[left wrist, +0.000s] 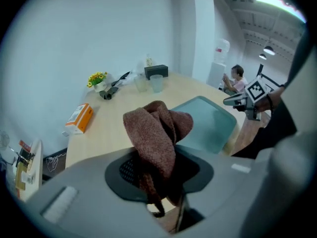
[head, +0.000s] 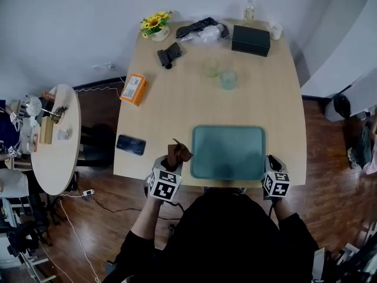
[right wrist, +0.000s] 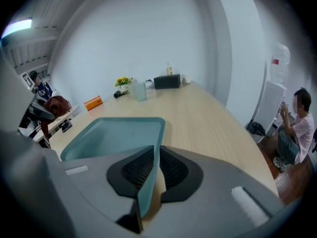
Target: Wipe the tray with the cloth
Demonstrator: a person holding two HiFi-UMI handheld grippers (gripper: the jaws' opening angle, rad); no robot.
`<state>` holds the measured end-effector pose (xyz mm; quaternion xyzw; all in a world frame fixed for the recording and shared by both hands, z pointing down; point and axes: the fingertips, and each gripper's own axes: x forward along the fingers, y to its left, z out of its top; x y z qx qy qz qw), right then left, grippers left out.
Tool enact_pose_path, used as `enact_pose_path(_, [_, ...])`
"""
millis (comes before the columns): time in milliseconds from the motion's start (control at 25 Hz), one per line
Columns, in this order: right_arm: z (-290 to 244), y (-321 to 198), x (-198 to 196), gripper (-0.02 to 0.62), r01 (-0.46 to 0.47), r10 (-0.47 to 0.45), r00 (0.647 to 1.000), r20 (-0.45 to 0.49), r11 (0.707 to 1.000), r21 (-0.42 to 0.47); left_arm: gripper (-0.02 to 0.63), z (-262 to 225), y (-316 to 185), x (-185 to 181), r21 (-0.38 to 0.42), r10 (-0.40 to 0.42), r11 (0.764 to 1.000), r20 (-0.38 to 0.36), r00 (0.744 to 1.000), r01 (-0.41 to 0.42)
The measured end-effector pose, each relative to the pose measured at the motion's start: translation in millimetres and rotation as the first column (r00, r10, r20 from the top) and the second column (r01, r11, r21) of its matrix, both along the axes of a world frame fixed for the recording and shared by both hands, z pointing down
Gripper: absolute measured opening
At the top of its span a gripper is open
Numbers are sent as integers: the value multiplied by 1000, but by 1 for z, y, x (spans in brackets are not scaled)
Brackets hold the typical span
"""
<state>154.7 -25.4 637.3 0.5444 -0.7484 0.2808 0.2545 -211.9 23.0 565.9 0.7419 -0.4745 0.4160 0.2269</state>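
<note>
A teal tray [head: 228, 152] lies near the front edge of the wooden table [head: 177, 111]. My left gripper [head: 175, 161] hangs just left of the tray's near left corner, shut on a bunched brown cloth [head: 178, 153]. In the left gripper view the cloth [left wrist: 158, 133] rises out from between the jaws, clear of the table, with the tray [left wrist: 208, 120] to its right. My right gripper [head: 271, 161] is shut on the tray's near right corner. In the right gripper view the tray's rim [right wrist: 147, 182] is pinched edge-on between the pads.
A black phone [head: 131, 144] lies left of the tray, an orange box [head: 134, 89] farther back. Two glasses [head: 220, 73], a black box [head: 251, 40], a black tool [head: 169, 55] and flowers [head: 155, 23] stand at the far end. A round side table [head: 56, 134] is at left.
</note>
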Motion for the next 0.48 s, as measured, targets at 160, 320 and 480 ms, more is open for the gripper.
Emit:
enact_pose_path(160, [-58,-10,2,6,-18,13,999,45,994,110,106,-3,1,-10,3,-40,999,-7,999,40])
enact_pose_path(320, [-111,-17,5,2,-31,13,996,87,976,215,106,-5,1,-22,12,-69,998,0,998,69])
enact_pose_path(480, [-150,-21,5,2,-24,-9,994,111,957,290,106,-3,-2,-46,-1,-127,992,17,992,127])
